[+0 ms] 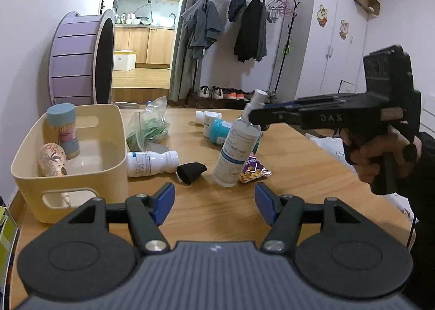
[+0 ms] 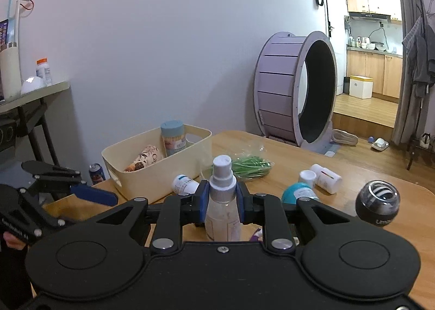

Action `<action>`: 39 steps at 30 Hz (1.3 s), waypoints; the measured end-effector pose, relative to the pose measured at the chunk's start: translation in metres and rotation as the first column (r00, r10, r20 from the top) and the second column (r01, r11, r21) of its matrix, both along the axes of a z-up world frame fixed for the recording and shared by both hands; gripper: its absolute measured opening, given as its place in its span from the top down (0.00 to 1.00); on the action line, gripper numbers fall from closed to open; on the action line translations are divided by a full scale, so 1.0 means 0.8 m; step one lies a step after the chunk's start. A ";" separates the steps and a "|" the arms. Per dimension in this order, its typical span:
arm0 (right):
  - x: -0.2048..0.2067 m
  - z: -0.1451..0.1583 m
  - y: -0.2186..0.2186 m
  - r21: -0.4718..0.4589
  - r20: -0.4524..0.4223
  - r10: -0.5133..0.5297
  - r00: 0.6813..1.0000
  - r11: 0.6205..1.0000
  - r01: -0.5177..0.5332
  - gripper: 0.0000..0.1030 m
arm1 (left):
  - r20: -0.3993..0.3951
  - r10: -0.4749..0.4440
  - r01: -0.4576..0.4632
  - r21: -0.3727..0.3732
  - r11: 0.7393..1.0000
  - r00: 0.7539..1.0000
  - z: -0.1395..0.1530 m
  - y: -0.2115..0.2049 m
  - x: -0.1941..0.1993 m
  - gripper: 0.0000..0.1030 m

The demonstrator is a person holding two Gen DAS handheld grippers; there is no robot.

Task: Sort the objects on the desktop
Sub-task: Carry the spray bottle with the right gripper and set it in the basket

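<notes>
A cream bin [image 1: 68,163] at the table's left holds a toothpick jar [image 1: 64,130] and a paper cone [image 1: 53,160]. The left gripper [image 1: 214,202] hovers low over the wooden table [image 1: 223,209], blue pads wide apart, empty. A white bottle [image 1: 151,163] lies beside the bin. Further right, the right gripper [image 2: 222,201] pinches a spray bottle [image 2: 223,201] by the neck, tilted, near a snack packet [image 1: 252,169].

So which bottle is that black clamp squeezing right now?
Start at the cream bin on the wooden table. To its right a clear spray bottle leans, the right gripper clamped round its neck. Unlike the white bottles nearby, it is see-through with a spray cap.
</notes>
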State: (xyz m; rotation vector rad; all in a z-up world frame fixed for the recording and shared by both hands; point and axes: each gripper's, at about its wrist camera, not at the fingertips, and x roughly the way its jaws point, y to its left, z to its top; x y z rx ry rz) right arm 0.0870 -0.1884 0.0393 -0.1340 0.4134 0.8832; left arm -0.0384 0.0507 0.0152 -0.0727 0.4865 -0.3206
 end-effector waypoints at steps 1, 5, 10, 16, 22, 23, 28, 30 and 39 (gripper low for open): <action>0.001 0.000 0.003 -0.002 0.000 0.002 1.000 1.000 -0.002 0.78 | -0.001 0.001 -0.001 0.001 1.000 1.000 0.000 0.000 0.000 0.38; 0.005 -0.005 0.012 -0.019 -0.010 -0.002 1.000 1.000 0.002 0.72 | -0.001 0.005 -0.005 0.000 1.000 1.000 0.000 0.002 0.000 0.38; 0.009 -0.005 0.014 0.005 -0.012 -0.028 1.000 1.000 0.028 0.62 | 0.004 0.007 -0.007 -0.001 1.000 1.000 0.000 0.004 -0.002 0.38; 0.016 -0.004 0.024 0.016 -0.024 -0.013 1.000 1.000 0.013 0.76 | 0.010 0.023 -0.023 -0.004 1.000 1.000 0.001 0.012 -0.006 0.38; 0.016 0.014 0.028 0.033 -0.018 -0.004 1.000 0.999 0.005 0.79 | 0.033 0.055 -0.054 -0.020 0.998 0.998 0.007 0.026 -0.016 0.38; 0.015 0.020 0.031 0.038 -0.008 0.000 1.000 0.999 0.000 0.79 | 0.038 0.061 -0.060 -0.025 0.998 0.997 0.009 0.029 -0.018 0.38; 0.018 0.045 0.055 0.058 0.031 0.046 0.998 0.997 -0.047 0.79 | 0.065 0.102 -0.099 -0.042 0.994 0.993 0.017 0.043 -0.028 0.38; 0.024 0.052 0.069 0.062 0.039 0.070 0.997 0.995 -0.073 0.79 | 0.082 0.125 -0.121 -0.053 0.991 0.989 0.022 0.049 -0.034 0.38; 0.062 0.074 0.140 0.066 0.065 0.176 0.982 0.981 -0.180 0.79 | 0.108 0.220 -0.212 -0.080 0.974 0.969 0.029 0.077 -0.039 0.38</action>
